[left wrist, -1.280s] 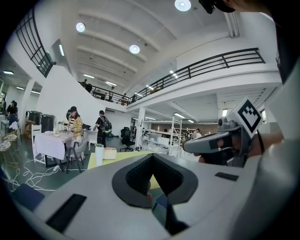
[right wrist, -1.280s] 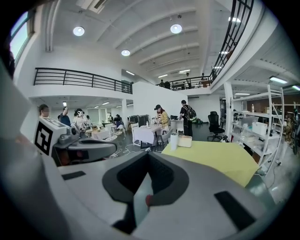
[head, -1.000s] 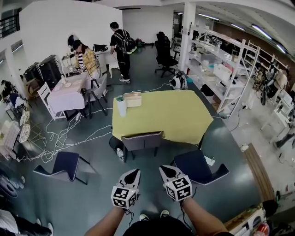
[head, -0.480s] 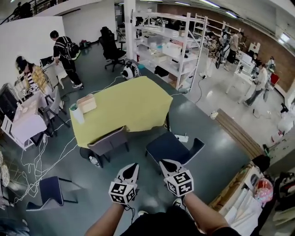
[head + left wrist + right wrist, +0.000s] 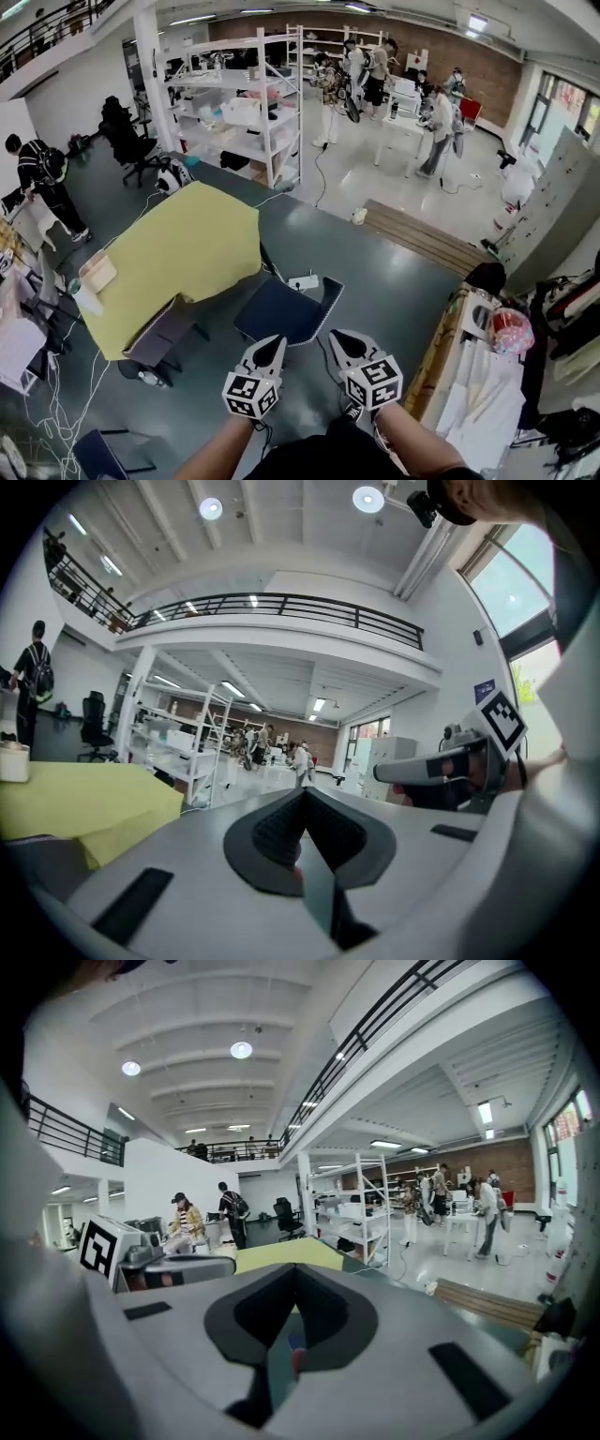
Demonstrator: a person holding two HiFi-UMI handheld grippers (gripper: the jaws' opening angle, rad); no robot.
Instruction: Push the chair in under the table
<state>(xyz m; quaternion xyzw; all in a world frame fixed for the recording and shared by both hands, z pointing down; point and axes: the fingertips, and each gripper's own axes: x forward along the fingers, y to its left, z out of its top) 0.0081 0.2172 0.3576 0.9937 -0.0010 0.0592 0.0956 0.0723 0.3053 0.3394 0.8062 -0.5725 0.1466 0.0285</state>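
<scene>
A table under a yellow cloth (image 5: 183, 248) stands at the left of the head view. A dark blue chair (image 5: 281, 311) stands pulled out beyond its right corner, on the grey floor. A grey chair (image 5: 157, 339) sits against the table's near edge. My left gripper (image 5: 272, 346) and right gripper (image 5: 338, 340) are held side by side just short of the blue chair, both shut and empty, touching nothing. In the left gripper view the left gripper (image 5: 300, 819) has its jaws together, with the yellow table (image 5: 84, 803) at the left. The right gripper (image 5: 294, 1286) points past the table's far end (image 5: 281, 1255).
A power strip (image 5: 303, 281) lies on the floor beyond the blue chair. White shelving racks (image 5: 239, 103) stand behind the table, a wooden pallet (image 5: 422, 239) to the right, a cluttered bench (image 5: 478, 384) at my right. A box (image 5: 98, 272) sits on the table. People stand far back.
The head view has swung to the right: the table and both chairs have slid to the left of the picture. Both grippers stayed shut, side by side in front of me.
</scene>
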